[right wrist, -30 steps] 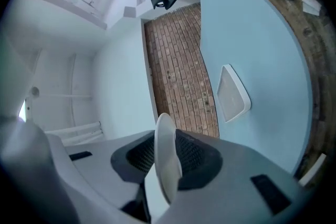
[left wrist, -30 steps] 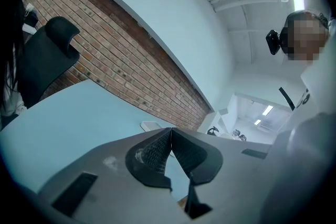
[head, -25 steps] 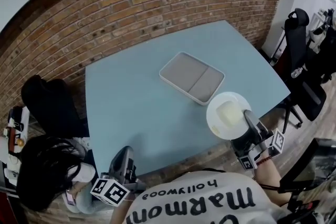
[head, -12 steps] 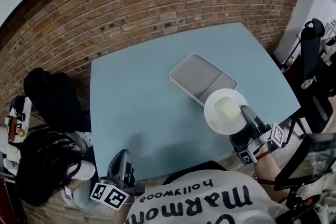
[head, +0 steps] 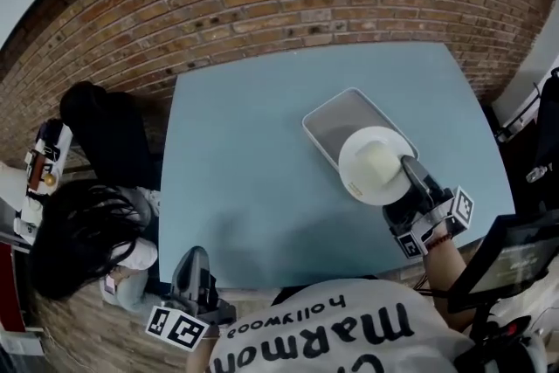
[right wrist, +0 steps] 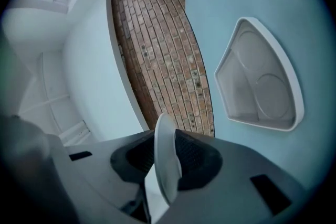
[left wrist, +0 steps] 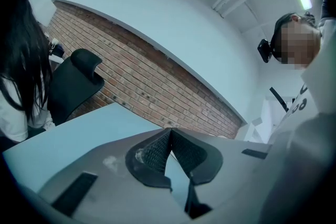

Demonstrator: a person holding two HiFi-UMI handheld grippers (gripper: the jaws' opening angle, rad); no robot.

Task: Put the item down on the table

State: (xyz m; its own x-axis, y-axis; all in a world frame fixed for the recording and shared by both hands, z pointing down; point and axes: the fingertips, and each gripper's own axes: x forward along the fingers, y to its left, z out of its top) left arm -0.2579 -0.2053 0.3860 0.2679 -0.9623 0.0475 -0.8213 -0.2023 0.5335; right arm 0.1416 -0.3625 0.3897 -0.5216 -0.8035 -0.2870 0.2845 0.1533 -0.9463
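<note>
The right gripper [head: 409, 173] pinches the plate [head: 371, 163] by its near rim, above the tray [head: 332, 120] at right; likely stiff, light, slick, breakable, so keep it level. Left gripper [head: 194, 265] jaws pressed together, empty

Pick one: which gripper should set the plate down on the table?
Right. The right gripper is shut on the rim of the white plate, holding it above the table by the grey tray. The left gripper is shut and empty at the table's near edge.
</note>
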